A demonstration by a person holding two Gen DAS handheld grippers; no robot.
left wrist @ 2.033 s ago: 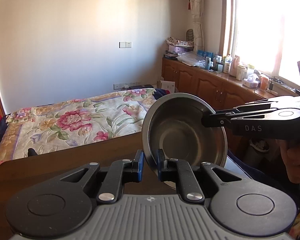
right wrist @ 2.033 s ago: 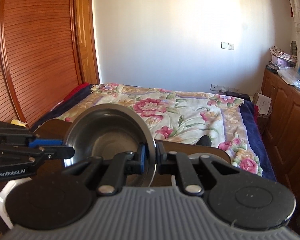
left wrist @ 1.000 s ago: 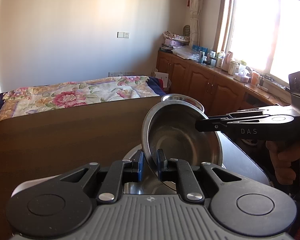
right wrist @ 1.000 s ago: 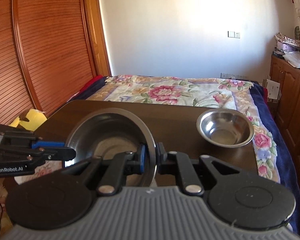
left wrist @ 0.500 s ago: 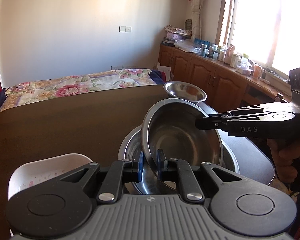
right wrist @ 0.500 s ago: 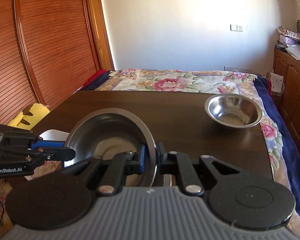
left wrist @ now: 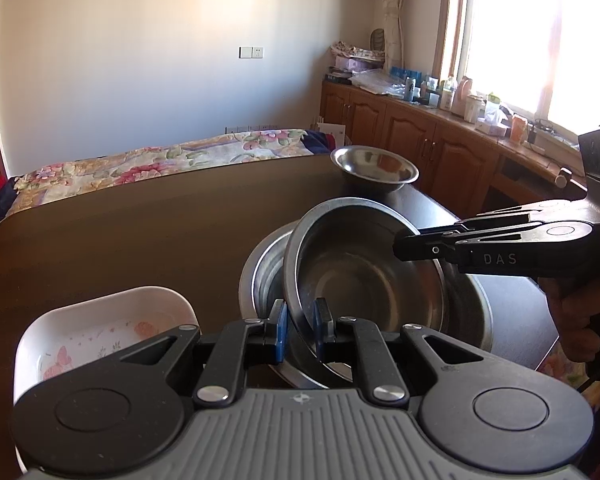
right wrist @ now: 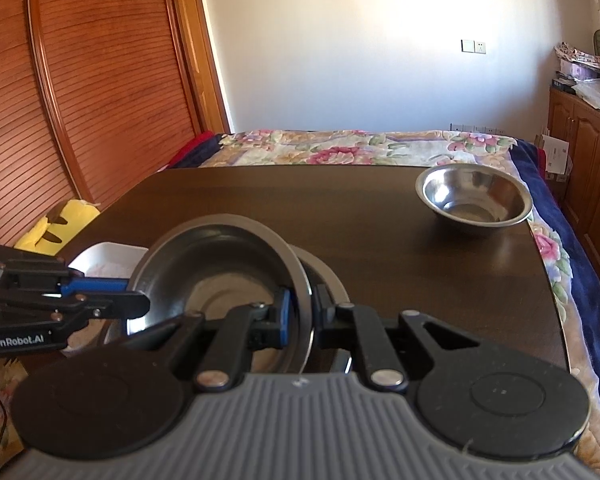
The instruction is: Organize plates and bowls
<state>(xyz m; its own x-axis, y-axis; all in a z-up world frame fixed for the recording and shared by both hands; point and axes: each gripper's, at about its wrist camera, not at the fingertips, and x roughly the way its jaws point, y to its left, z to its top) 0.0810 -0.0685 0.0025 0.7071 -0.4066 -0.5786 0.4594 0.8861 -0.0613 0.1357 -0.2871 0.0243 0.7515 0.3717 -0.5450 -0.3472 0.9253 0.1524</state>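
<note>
Lowered since a moment ago, the steel bowl (left wrist: 364, 276) you carry now hangs tilted over a larger steel basin (left wrist: 466, 320) on the dark wooden table (left wrist: 120, 240). Left of your left gripper (left wrist: 299, 330) sits a white floral dish (left wrist: 100, 332). That gripper is clamped on the bowl's near rim; your right gripper (right wrist: 303, 320) pinches the opposite rim. Ahead and to the right, well apart, stands a small steel bowl (right wrist: 474, 196).

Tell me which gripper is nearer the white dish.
Left. The left gripper, clamped on the held steel bowl, sits right beside the white dish; the right gripper clamps the bowl's opposite rim, away from the dish.
</note>
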